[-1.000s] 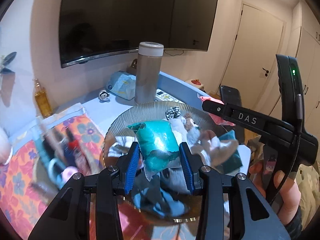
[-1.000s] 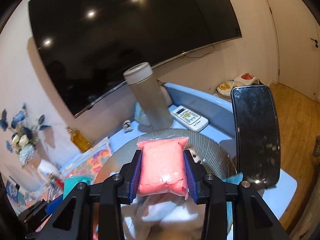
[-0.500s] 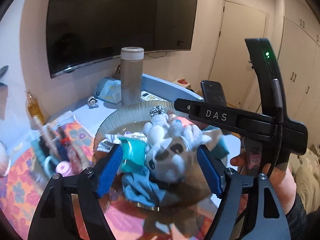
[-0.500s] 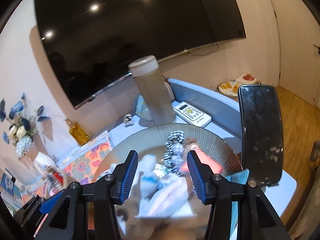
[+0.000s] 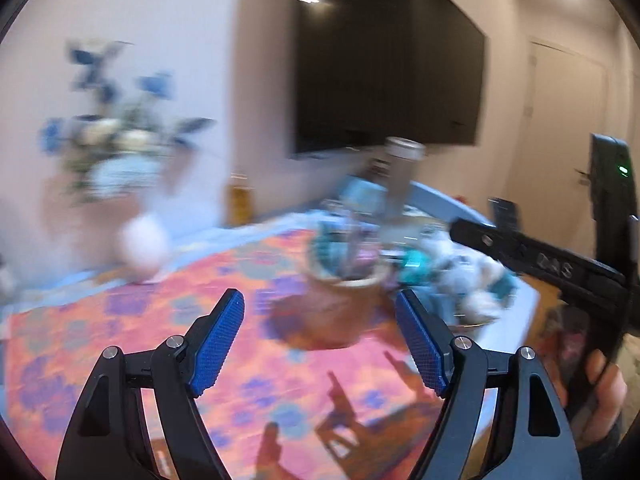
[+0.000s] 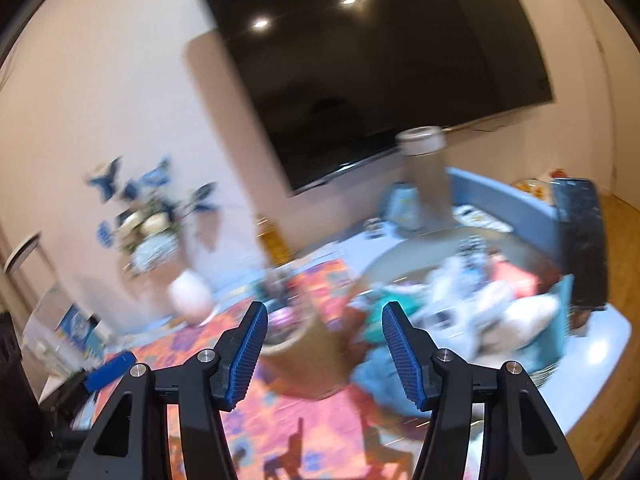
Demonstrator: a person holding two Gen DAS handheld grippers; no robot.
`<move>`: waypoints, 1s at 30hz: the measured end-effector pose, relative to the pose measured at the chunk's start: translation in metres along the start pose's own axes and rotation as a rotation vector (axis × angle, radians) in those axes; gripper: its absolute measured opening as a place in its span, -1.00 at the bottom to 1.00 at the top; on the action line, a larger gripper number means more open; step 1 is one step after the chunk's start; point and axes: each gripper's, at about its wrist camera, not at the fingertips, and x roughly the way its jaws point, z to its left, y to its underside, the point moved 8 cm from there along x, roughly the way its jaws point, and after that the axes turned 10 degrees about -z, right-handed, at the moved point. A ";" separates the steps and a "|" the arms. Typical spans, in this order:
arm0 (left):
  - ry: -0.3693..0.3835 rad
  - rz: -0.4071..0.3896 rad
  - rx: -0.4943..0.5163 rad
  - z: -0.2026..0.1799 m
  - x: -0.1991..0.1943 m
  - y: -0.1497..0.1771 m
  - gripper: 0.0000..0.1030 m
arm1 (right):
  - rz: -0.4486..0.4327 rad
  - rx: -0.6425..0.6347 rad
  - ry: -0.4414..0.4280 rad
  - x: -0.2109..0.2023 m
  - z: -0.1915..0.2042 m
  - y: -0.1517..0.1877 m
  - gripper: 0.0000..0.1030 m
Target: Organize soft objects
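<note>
Orange flowered cloth (image 5: 168, 344) now fills the near ground under both grippers, where a second ago each one held a packet over the bowl: the left a teal one, the right a pink one. Both packets have been let go into the bowl, so that drop looks done, and the tools have swung away leftward, blurring both views.

Far left, a blurred vase of blue flowers (image 6: 154, 220) stands by the wall. The left gripper (image 5: 320, 340) is spread wide with nothing between its blue pads, hovering over the cloth. Just beyond it stands a brown cup of pens (image 5: 344, 292). The right gripper (image 6: 322, 348) is likewise released and empty, with the same cup ahead of its fingers.

The soft things lie to the right of both grippers: the ribbed bowl (image 6: 404, 264) holds a heap of plush and cloth (image 6: 500, 304), with the teal packet (image 6: 380, 312) at its near-left edge and the pink packet (image 6: 512, 276) toward its far right. Behind the bowl rises a tall flask (image 6: 430, 184).

Judging by the leftward swing, another item is probably being sought there.
</note>
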 end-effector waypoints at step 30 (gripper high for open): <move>-0.498 0.047 -0.151 0.199 -0.004 0.149 0.81 | 0.015 -0.407 -0.095 0.099 0.180 0.165 0.93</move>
